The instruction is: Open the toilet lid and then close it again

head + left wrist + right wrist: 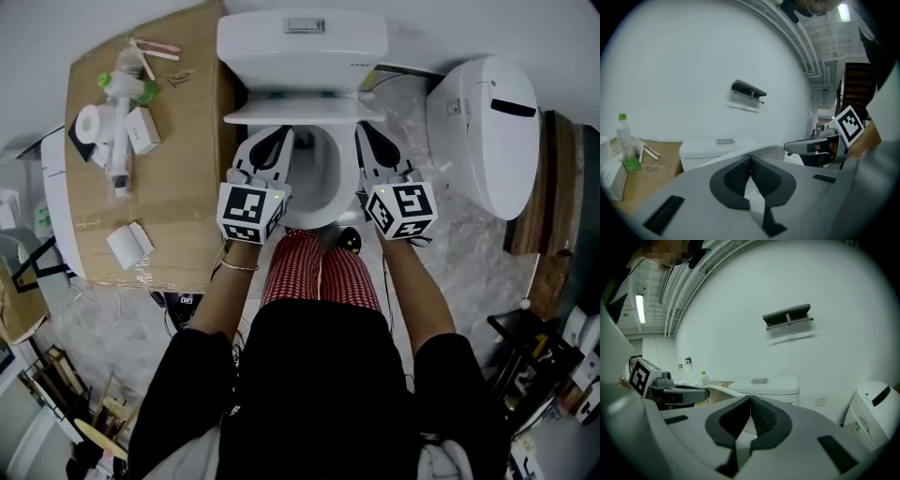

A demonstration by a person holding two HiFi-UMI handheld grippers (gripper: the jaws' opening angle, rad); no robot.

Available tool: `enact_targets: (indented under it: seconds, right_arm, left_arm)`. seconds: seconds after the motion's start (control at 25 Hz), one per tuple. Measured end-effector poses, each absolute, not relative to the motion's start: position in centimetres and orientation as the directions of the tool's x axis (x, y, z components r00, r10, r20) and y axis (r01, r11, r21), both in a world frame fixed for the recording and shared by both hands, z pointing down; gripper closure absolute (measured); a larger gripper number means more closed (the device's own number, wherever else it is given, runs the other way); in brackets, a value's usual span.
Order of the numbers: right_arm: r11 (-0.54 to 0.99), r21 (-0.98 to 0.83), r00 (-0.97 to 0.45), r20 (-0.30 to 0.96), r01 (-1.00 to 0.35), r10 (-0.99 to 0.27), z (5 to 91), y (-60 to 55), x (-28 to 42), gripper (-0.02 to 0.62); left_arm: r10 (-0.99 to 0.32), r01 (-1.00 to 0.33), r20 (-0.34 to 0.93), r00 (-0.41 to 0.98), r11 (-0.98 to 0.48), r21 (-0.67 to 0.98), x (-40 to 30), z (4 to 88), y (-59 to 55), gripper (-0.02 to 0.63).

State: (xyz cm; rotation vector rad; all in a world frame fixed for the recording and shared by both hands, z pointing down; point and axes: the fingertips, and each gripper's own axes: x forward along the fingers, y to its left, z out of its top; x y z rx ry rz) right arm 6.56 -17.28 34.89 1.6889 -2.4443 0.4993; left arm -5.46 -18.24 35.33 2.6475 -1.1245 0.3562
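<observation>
**Toilet lid raised, both grippers empty over the bowl**

Seen from above, a white toilet [302, 42] sits against the wall. Its lid [305, 112] is up, showing edge-on in front of the tank, so the bowl [323, 187] is uncovered. Cardboard [187, 159] covers a surface just left of the toilet, and a white oval unit [487, 131] stands to its right. A person stands facing the bowl. The left gripper [279, 139] is over the bowl's left rim and the right gripper [366, 136] is over its right rim. Both point toward the lid, tips near it; whether they touch it cannot be told. Each gripper's jaws are pressed together with nothing between them. A green-capped bottle [125, 86] is on the cardboard.
</observation>
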Motion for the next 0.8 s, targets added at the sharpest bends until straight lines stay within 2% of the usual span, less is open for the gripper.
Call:
enact_targets:
  seconds: [0.48, 0.8]
  right_arm:
    - [0.256, -0.212, -0.309, 0.277, -0.943, -0.910, 34.4, -19.4, 7.0, 0.575]
    - [0.310, -0.208, -0.358, 0.261, -0.928, -0.897, 34.1, -20.3, 7.2, 0.575]
  left_arm:
    - [-0.617, -0.670, 0.284, 0.734, -0.726, 0.156, -5.0, 34.7, -20.3, 0.603]
    - [-0.637, -0.682, 0.256, 0.728, -0.712, 0.168, -4.6, 34.5, -21.3, 0.603]
